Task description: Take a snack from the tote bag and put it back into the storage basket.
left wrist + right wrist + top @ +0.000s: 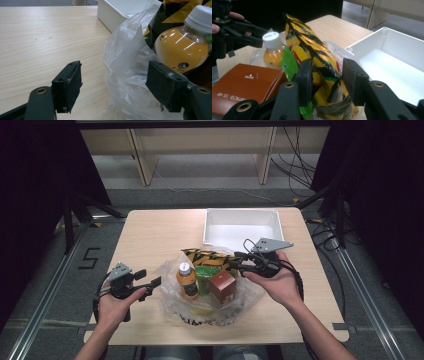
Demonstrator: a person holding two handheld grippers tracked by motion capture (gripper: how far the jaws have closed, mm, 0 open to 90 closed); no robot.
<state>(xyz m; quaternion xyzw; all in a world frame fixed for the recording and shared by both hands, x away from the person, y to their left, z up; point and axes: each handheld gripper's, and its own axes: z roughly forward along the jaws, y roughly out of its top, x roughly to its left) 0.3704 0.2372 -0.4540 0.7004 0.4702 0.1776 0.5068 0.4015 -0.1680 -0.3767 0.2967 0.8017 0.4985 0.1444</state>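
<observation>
Large black numeral "5" marked on floor (89,258) left of table. Print on brown box (244,83) and bottle label (183,66) too blurred to read.

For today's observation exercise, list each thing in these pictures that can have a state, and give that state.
Plastic bag: open, goods standing inside.
Juice bottle: upright, capped.
Yellow snack bag: sealed, between the right claw's pads.
Brown box: closed.
White bin: empty.
Left claw: open, at the bag's edge.
Right claw: open around the snack bag.

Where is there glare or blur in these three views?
High view: dark surround, evenly lit table. Left gripper view: window-like highlights on the juice bottle, near jaws soft. Right gripper view: white bin slightly washed out, snack bag sharp.
</observation>
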